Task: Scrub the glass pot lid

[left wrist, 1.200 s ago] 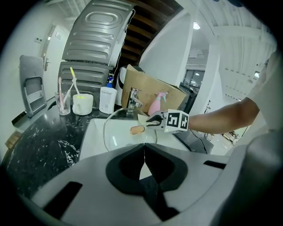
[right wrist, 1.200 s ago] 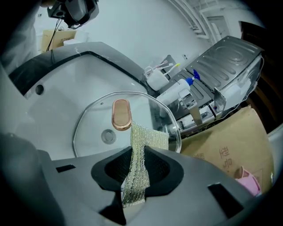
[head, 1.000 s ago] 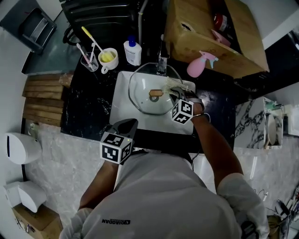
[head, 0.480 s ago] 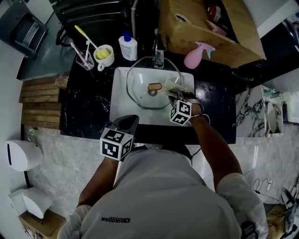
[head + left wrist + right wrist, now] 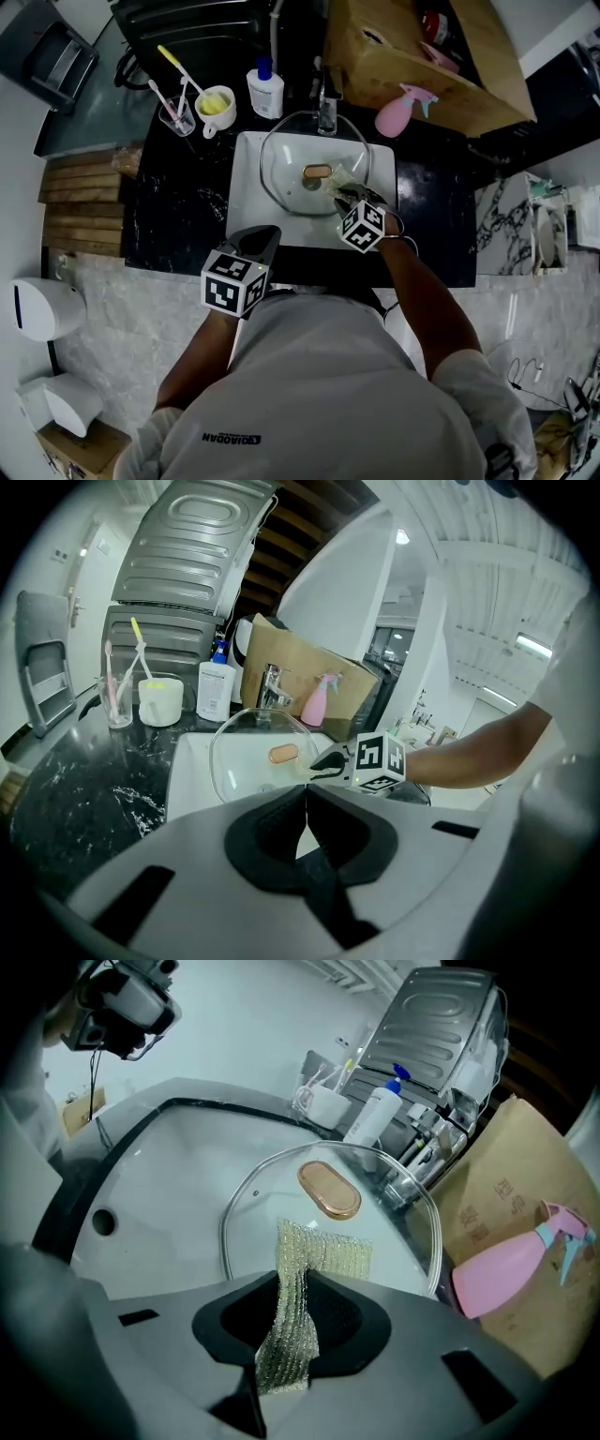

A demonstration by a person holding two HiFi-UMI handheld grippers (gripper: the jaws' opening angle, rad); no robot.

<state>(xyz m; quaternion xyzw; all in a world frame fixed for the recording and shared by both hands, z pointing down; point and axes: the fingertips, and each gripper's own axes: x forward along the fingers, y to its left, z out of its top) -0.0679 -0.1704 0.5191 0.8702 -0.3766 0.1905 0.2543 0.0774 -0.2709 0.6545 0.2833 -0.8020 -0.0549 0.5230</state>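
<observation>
A round glass pot lid (image 5: 292, 180) with an oval copper-coloured knob (image 5: 318, 172) lies in the white sink (image 5: 246, 202). My right gripper (image 5: 343, 193) is over the lid's right part, shut on a gold-green mesh scrub cloth (image 5: 338, 179). In the right gripper view the cloth (image 5: 314, 1252) hangs from the gripper (image 5: 292, 1290) onto the lid (image 5: 258, 1206) just short of the knob (image 5: 329, 1190). My left gripper (image 5: 260, 244) is shut and holds nothing, back at the counter's front edge. The left gripper view shows the gripper (image 5: 305, 799) pointing at the lid (image 5: 246, 759).
Behind the sink stand a faucet (image 5: 326, 112), a white soap bottle (image 5: 265, 92), a cup with a yellow brush (image 5: 217, 105) and a glass of toothbrushes (image 5: 176, 117). A pink spray bottle (image 5: 398, 114) and a cardboard box (image 5: 422, 66) are at back right. Black marble counter (image 5: 178, 206) surrounds the sink.
My right gripper has slid the cloth a little across the lid, nearer the knob and the sink's near side. The left gripper has stayed put.
</observation>
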